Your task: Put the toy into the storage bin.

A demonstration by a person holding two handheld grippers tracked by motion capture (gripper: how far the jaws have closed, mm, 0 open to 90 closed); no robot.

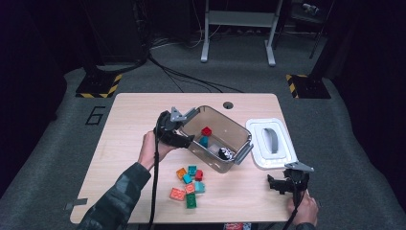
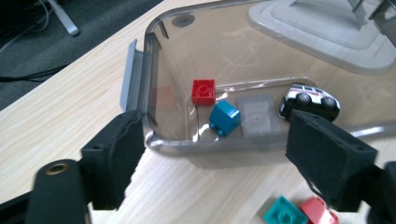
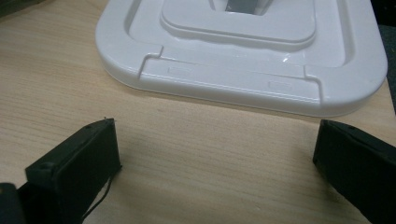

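red brick point(image 2: 203, 91), teal brick point(image 2: 224, 117), white lid point(image 1: 269, 143)

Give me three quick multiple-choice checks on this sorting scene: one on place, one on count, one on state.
1. Where does the white lid lie?
A. on the bin
B. on the table, on the right gripper's side of the bin
C. on the floor

2. How many bricks are inside the clear bin?
A. two
B. four
C. none

3. How do the left gripper's fingers stand?
A. clamped on a brick
B. apart with nothing between them
C. shut tight

Answers: 1 B, the lid rests flat beside the bin. 2 A, a red brick and a blue brick lie there beside a toy car. 3 B, a bare gap at the bin's rim.
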